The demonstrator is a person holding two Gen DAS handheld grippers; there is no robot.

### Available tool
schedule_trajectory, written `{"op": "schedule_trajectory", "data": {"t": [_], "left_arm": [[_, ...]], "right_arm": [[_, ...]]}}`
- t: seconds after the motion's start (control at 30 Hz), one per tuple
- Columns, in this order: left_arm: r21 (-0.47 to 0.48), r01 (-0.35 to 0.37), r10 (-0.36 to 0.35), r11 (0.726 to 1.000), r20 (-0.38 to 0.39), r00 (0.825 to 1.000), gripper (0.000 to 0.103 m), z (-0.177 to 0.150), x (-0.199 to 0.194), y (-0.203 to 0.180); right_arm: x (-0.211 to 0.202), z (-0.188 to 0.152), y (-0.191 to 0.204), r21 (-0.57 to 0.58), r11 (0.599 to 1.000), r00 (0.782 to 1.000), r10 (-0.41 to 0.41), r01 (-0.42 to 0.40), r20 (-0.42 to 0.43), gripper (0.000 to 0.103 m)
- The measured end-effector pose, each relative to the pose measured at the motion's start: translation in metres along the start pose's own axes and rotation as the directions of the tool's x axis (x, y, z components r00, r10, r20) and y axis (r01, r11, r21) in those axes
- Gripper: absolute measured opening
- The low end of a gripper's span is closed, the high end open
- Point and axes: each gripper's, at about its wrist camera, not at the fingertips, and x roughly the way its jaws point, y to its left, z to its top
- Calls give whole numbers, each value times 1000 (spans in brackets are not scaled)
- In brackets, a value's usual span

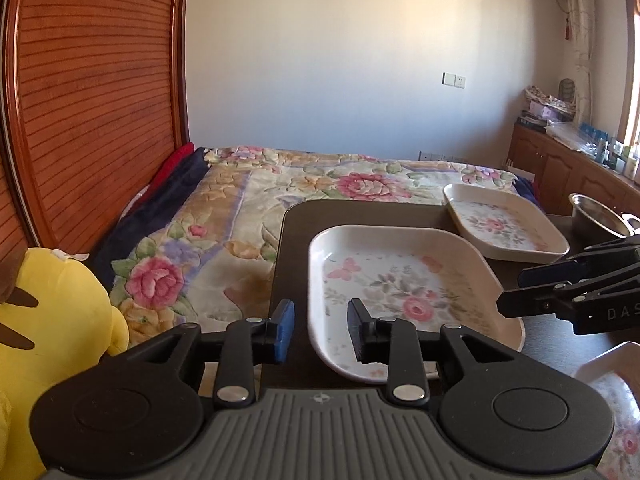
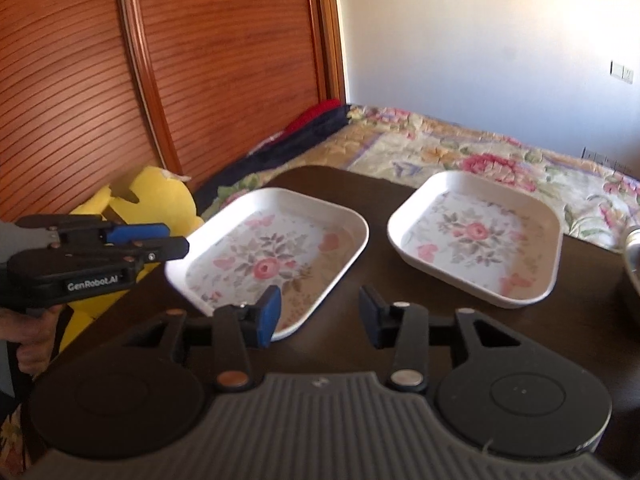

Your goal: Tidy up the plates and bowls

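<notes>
With both the left gripper (image 1: pixel 320 330) and right gripper (image 2: pixel 318 316) open and empty, straddle the near plate's (image 2: pixel 280 252) rim squarely at frame centre before closing.

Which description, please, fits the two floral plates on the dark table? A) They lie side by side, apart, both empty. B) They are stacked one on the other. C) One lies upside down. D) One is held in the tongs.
A: the near plate and the far plate rest flat on the dark table with bare tabletop between them, both face up, with nothing in them and neither gripped.
</notes>
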Motion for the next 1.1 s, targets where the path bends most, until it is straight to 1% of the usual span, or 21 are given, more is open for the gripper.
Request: {"op": "schedule_trajectory", "data": {"t": [0.1, 0.27, 0.43, 0.5, 0.67, 0.73, 0.77, 0.93, 1.1], "left_arm": [[9, 6, -6, 1000, -10, 1000, 27, 0, 6, 1], [-3, 20, -21, 1000, -27, 999, 23, 0, 15, 3], [-1, 20, -20, 1000, -33, 999, 22, 1, 19, 2], [-2, 20, -20, 1000, -35, 999, 21, 1, 19, 3], [-2, 20, -20, 1000, -42, 999, 15, 1, 23, 4], [-3, 24, -24, 1000, -43, 999, 12, 1, 24, 4], [-3, 22, -22, 1000, -43, 999, 11, 1, 24, 4], [-1, 14, -14, 1000, -46, 999, 10, 1, 21, 0], [5, 17, -17, 1000, -48, 999, 10, 1, 16, -4]], "right_arm": [[11, 2, -2, 7, 1000, 1000, -3, 4, -30, 44], [23, 5, -6, 21, 1000, 998, -3, 4, -62, 39], [30, 6, -9, 42, 999, 997, 10, -6, -82, 33], [31, 7, -9, 44, 999, 996, 10, -6, -85, 32], [35, 9, -11, 60, 998, 996, 24, -19, -87, 29], [36, 9, -11, 67, 997, 995, 35, -29, -90, 24], [35, 8, -11, 67, 997, 995, 36, -31, -90, 24], [35, 7, -11, 80, 996, 995, 54, -47, -88, 19], [33, 6, -12, 84, 995, 996, 52, -45, -79, 17]]}}
